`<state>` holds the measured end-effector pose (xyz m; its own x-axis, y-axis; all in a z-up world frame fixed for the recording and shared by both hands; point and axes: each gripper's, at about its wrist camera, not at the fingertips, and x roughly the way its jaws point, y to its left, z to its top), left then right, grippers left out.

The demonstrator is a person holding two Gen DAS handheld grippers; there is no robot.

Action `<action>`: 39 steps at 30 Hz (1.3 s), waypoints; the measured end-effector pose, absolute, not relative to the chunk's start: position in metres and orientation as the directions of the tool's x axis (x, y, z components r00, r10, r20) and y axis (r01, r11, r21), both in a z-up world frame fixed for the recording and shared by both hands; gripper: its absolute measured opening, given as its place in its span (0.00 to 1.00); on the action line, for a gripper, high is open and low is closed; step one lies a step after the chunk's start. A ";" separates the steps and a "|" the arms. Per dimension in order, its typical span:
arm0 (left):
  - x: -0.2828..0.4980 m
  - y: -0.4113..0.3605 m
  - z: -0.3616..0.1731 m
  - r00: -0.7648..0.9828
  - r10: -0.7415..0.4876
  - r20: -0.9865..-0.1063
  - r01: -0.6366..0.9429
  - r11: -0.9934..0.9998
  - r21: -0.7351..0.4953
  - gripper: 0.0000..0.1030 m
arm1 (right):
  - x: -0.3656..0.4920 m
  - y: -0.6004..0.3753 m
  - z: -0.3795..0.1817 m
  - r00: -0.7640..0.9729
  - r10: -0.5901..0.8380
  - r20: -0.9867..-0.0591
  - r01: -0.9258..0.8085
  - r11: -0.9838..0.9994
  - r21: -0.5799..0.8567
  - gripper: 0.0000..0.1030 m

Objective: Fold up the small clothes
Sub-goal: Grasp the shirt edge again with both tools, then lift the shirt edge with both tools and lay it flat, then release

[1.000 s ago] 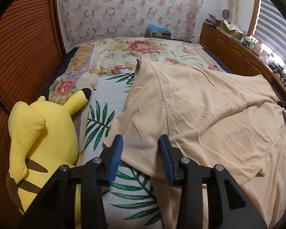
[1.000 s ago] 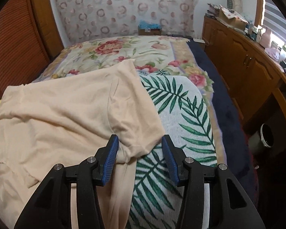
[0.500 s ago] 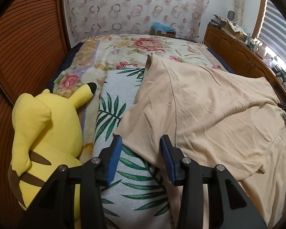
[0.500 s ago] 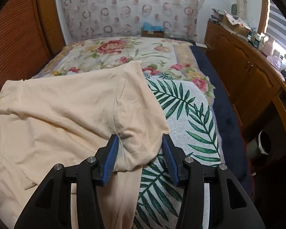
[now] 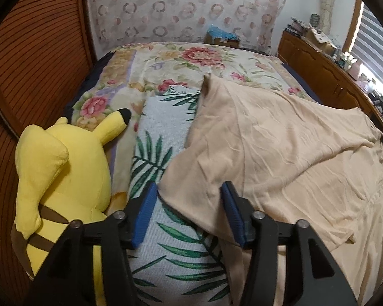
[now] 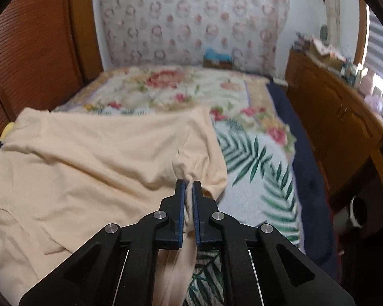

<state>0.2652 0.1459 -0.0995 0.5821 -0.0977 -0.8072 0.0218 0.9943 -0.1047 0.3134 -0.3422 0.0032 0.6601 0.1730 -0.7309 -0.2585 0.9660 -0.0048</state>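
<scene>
Garment: my peach shirt (image 5: 280, 148) lies spread across the bed (image 5: 166, 58).
Right gripper (image 6: 189, 191): jaws have just closed, now pinching its near right corner.
Left gripper (image 5: 187, 204): jaws part open, nothing gripped; left corner lies between my pads (image 5: 144, 214), directly ahead.
Axis: hem runs hand to hand.

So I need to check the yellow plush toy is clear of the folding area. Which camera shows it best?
The left wrist view: the yellow plush toy lies whole at the bed's left edge, beside the peach shirt but apart from it. The right wrist view shows only a yellow sliver behind the shirt's far corner, probably the toy.
</scene>
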 end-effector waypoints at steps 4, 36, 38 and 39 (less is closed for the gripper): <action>0.263 0.139 -0.096 0.594 -0.111 -0.796 0.058 0.994 -0.095 0.12 | 0.307 -0.338 0.019 0.692 0.193 -0.696 -0.276 0.961 -0.008 0.03; 0.138 0.119 0.018 0.846 -0.139 -0.514 0.087 0.988 -0.124 0.01 | 0.204 -0.330 0.118 0.797 0.259 -0.545 -0.313 0.950 -0.006 0.00; 0.121 0.117 0.016 0.846 -0.144 -0.513 0.089 0.987 -0.130 0.01 | 0.188 -0.328 0.118 0.794 0.259 -0.550 -0.318 0.948 -0.013 0.00; 0.113 0.118 0.016 0.848 -0.144 -0.511 0.088 0.987 -0.131 0.01 | 0.178 -0.328 0.117 0.793 0.256 -0.553 -0.320 0.947 -0.020 0.00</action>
<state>0.1125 0.1181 0.0156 0.8476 -0.1435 -0.5108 0.0884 0.9875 -0.1308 0.1776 -0.3279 0.1166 0.7930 0.2564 -0.5526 -0.3200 0.9472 -0.0199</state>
